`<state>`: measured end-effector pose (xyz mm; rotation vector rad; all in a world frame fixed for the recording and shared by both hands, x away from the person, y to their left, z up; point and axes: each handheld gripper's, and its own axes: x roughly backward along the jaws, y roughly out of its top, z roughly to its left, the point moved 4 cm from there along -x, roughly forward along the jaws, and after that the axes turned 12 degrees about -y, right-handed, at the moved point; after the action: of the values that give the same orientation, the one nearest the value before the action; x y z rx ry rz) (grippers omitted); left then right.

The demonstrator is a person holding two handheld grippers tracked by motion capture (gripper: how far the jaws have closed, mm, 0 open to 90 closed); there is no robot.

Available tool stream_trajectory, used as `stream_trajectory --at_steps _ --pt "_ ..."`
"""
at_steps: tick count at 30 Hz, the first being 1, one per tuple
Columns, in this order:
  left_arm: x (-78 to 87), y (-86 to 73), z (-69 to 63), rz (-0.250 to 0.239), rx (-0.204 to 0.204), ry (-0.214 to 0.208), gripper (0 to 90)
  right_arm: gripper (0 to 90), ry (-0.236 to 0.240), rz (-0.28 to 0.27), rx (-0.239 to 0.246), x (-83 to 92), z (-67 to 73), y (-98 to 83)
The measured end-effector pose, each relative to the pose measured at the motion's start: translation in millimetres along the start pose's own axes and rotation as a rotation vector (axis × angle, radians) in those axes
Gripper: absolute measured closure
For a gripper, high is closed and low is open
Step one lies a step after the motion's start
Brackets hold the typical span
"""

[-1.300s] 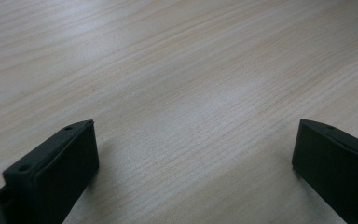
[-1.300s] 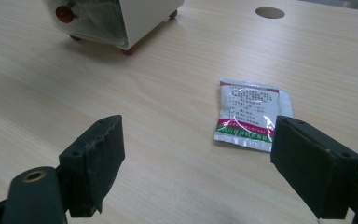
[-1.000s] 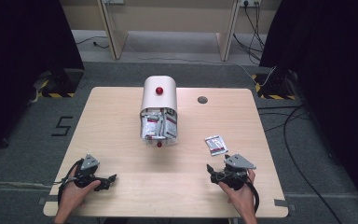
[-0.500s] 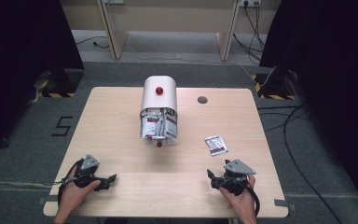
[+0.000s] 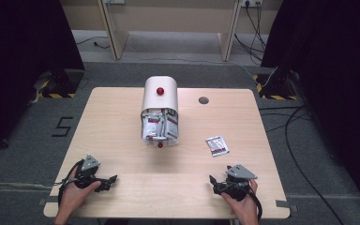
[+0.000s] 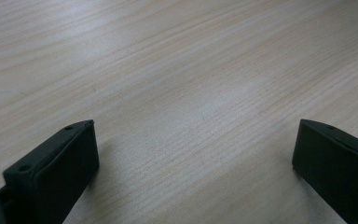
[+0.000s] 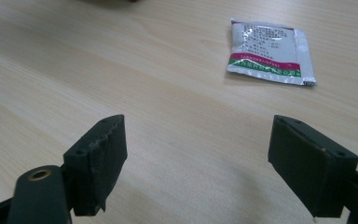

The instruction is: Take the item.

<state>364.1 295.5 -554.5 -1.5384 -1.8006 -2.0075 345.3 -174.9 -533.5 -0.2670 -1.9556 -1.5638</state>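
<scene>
A white rounded dispenser [image 5: 159,93] with a red knob lies mid-table, its open front packed with several silver-and-red sachets [image 5: 158,127]. One loose sachet [image 5: 217,145] lies flat on the table to its right, also seen ahead and to the right as sachet [image 7: 270,51]. My right gripper [image 5: 214,183] rests near the front edge, short of that sachet, and its jaws stand wide apart and empty, right gripper [image 7: 198,128]. My left gripper [image 5: 108,180] sits at the front left, open over bare wood, left gripper [image 6: 193,135].
The light wooden table [image 5: 117,117] has a round grey cable hole [image 5: 203,100] at the back right. Grey carpet surrounds it, with cables on the floor at the right and dark curtains on both sides.
My right gripper has drawn back toward the front edge, away from the loose sachet. The left gripper and the sachet have stayed put.
</scene>
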Motion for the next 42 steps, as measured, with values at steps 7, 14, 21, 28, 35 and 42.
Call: stream_trajectory --at_steps 7,14,21,28,35,42 --pt "0.0 0.0 0.0 0.000 0.000 0.000 0.0 20.5 -0.001 0.009 -0.003 4.4 -1.1 -7.0" --pt "0.0 0.0 0.0 0.000 0.000 0.000 0.0 20.6 0.002 0.019 -0.011 9.5 -2.1 -13.7" --pt "0.0 0.0 0.0 0.000 0.000 0.000 0.0 20.4 -0.004 0.041 -0.009 15.5 -3.1 -20.4" --pt "0.0 0.0 0.0 0.000 0.000 0.000 0.0 18.4 -0.013 0.037 0.012 17.3 -5.2 -34.9" --pt "0.0 0.0 0.0 0.000 0.000 0.000 0.0 17.4 -0.019 -0.015 -0.002 23.6 -4.9 -44.4" --pt "0.0 0.0 0.0 0.000 0.000 0.000 0.0 17.4 -0.023 -0.035 -0.008 30.0 -3.9 -50.6"
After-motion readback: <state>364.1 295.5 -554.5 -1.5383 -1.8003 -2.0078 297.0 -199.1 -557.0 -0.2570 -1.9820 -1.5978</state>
